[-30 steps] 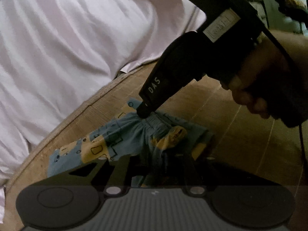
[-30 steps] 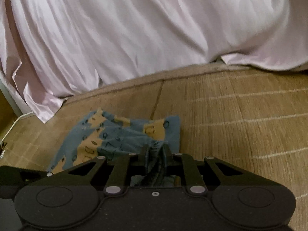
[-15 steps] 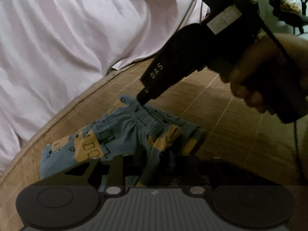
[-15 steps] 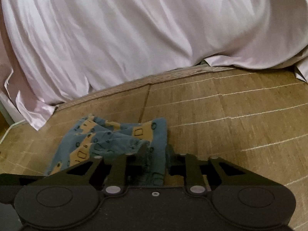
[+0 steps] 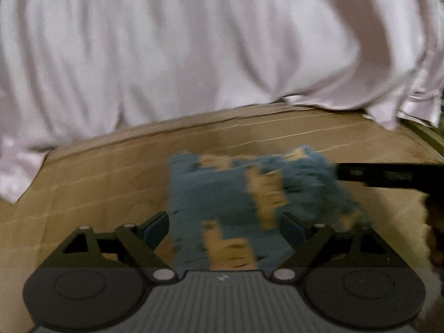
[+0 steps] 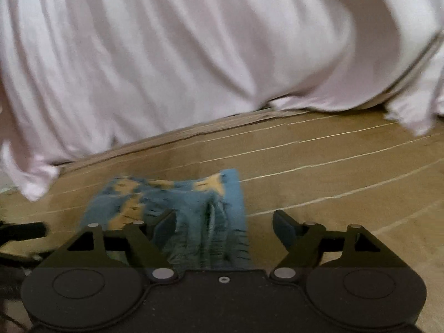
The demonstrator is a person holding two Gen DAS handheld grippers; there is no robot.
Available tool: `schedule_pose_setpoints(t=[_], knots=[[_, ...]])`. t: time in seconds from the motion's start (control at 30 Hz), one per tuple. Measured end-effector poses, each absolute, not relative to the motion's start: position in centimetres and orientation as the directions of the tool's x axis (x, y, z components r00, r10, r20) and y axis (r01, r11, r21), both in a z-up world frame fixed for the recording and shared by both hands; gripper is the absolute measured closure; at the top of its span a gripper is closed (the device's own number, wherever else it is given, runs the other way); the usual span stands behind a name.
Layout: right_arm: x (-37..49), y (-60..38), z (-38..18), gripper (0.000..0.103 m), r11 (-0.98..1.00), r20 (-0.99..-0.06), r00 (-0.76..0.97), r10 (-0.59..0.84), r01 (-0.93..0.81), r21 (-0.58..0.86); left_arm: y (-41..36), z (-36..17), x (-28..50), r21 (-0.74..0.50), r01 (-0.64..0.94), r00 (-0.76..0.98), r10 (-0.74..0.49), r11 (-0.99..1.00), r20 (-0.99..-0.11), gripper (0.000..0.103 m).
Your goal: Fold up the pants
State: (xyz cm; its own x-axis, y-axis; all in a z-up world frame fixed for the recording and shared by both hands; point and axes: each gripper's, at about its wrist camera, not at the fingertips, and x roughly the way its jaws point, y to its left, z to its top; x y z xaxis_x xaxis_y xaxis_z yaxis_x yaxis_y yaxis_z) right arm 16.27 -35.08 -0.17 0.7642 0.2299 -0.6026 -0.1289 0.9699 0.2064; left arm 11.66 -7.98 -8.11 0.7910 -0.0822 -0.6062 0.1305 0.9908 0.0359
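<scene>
Your left gripper (image 5: 224,226) and right gripper (image 6: 224,223) both gape apart over the folded blue, yellow-patterned pants (image 5: 222,194) on the woven straw mat (image 6: 333,166).

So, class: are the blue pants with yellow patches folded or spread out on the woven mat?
Folded. The blue pants with yellow patches lie as a compact, layered bundle on the woven mat; both views are blurred, so neatness cannot be judged.

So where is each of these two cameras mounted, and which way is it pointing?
Left wrist: sits on the left gripper, looking forward along its open fingers at the blue patterned pants on the woven mat; the other gripper pokes in at right.
Right wrist: sits on the right gripper, fingers open, facing the same pants.
Shared: pants, mat, white draped sheet behind.
</scene>
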Motion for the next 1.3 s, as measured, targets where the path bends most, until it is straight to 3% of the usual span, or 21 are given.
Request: schedule_pose_setpoints(t=[0.13,0.23,0.37,0.47,0.6,0.73,0.8,0.87,0.97,1.1,1.17,1.3], knots=[[15.2,-34.6,0.4,0.024,0.974,-0.551,0.804,0.222,-0.159,0.159,-6.8,-8.9,12.7,0.029,0.071,0.768,-0.036,0.997,-0.64,0.013],[15.6,-33.1,-0.1,0.023,0.965,-0.573,0.776,0.263,-0.216,0.151,-6.7,-9.1,13.1,0.027,0.068,0.751,-0.033,0.997,-0.659,0.013],[16.0,-31.3,-2.1,0.026,0.985,-0.68,0.724,0.12,-0.171,-0.008,-7.1,-9.5,12.6,0.062,0.077,0.723,-0.013,0.995,-0.691,0.012],[15.2,-32.1,-2.3,0.018,0.992,-0.683,0.729,0.046,-0.112,-0.053,-7.5,-10.4,12.7,0.108,0.097,0.678,0.014,0.989,-0.735,0.011],[14.7,-32.6,-2.3,0.015,0.995,-0.689,0.725,-0.011,-0.062,-0.081,-7.4,-10.7,12.4,0.1,0.106,0.67,0.003,0.989,-0.743,0.008],[13.4,-32.1,-1.2,0.014,0.992,-0.626,0.78,-0.013,-0.071,-0.109,-7.3,-9.4,11.7,0.124,0.115,0.733,0.0,0.986,-0.68,0.008],[13.4,-31.8,-0.6,0.007,0.991,-0.564,0.826,0.007,-0.083,-0.109,-7.4,-8.4,11.9,0.135,0.127,0.778,-0.014,0.983,-0.628,0.008],[14.0,-31.8,-0.4,0.001,0.99,-0.493,0.869,0.043,-0.104,-0.097,-8.0,-7.5,13.1,0.178,0.121,0.811,0.006,0.977,-0.585,0.008],[16.4,-31.0,-1.1,0.001,0.981,-0.427,0.902,0.063,-0.136,-0.142,-9.2,-7.0,16.3,0.259,0.076,0.84,0.078,0.963,-0.536,0.008],[18.8,-31.3,-3.0,0.003,0.975,-0.529,0.844,0.092,-0.185,-0.125,-10.5,-8.2,21.1,0.327,0.079,0.838,0.115,0.942,-0.533,0.008],[19.3,-31.8,-4.2,0.002,0.973,-0.582,0.812,0.03,-0.158,-0.17,-11.1,-9.8,22.7,0.391,0.085,0.81,0.165,0.917,-0.562,0.008],[19.3,-33.2,-4.2,0.001,0.987,-0.61,0.792,-0.012,-0.089,-0.135,-11.4,-12.2,23.8,0.451,0.064,0.792,0.23,0.89,-0.566,0.007]])
